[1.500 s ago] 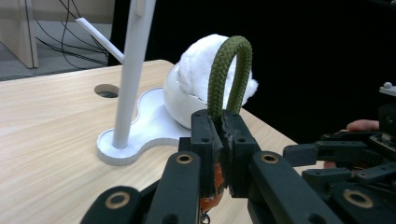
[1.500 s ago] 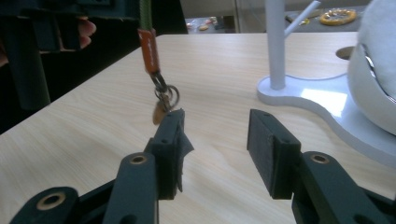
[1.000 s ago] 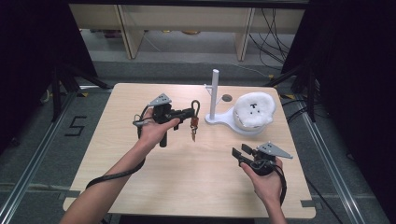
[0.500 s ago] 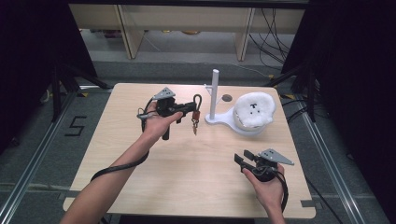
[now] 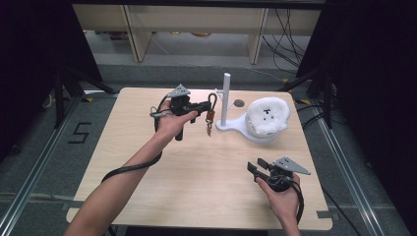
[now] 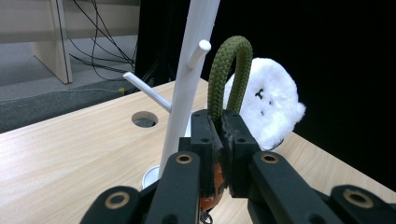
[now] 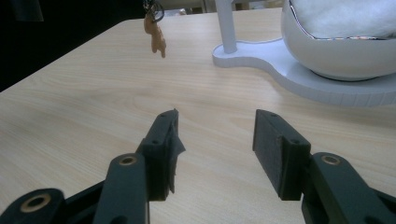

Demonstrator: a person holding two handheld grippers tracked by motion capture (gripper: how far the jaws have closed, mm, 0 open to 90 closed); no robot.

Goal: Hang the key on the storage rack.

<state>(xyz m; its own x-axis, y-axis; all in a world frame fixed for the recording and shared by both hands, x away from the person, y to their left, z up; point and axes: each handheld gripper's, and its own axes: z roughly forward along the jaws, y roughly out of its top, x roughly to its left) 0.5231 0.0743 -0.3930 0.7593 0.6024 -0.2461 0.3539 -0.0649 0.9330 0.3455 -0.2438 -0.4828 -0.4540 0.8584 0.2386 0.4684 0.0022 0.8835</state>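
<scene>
Left tongs point(image 5: 205, 104): mine, clamped on the green cord loop point(image 6: 229, 77) of one keychain point(image 5: 210, 118), held in the air near the counter's point(image 5: 147, 162) far edge, just beside the stand point(image 5: 226, 101).
Right tongs point(image 5: 259, 169): mine, jaws apart, holding nothing, low near the right front corner.
Step, as I judge it: hang the loop on a peg point(image 6: 198, 52).
How to do it well: keep the loop upright, lift it over the peg tip, then let go.
Count: one keychain, one stand, two pegs seen, one white plush point(image 5: 268, 117) in a bowl.

Digit "5" marked in black on floor point(image 5: 78, 132), left of table.
</scene>
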